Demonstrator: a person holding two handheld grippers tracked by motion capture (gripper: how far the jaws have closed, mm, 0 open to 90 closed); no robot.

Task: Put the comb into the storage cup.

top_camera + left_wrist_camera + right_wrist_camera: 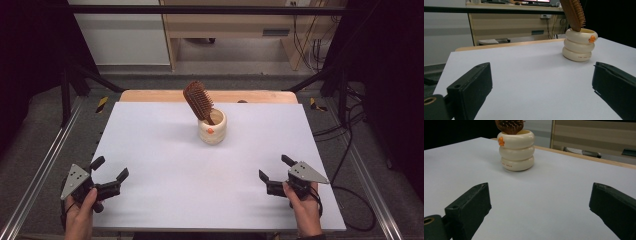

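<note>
A cream ribbed cup (212, 128) with a small orange mark stands at the far middle of the white table top (165, 165). A brown wooden hairbrush (198, 102) stands in it, bristle head up and leaning left. The cup (579, 45) and brush (574, 13) sit ahead and to the right in the left gripper view, and the cup (516, 150) and brush (509, 126) ahead and to the left in the right gripper view. My left gripper (110, 170) is open near the front left corner, holding nothing. My right gripper (274, 168) is open near the front right, also holding nothing.
The white top lies on a wooden table whose far edge (150, 95) shows behind it. Metal rails (42, 167) run along both sides. Cables (350, 192) trail at the right. A wooden desk (230, 30) stands beyond the table.
</note>
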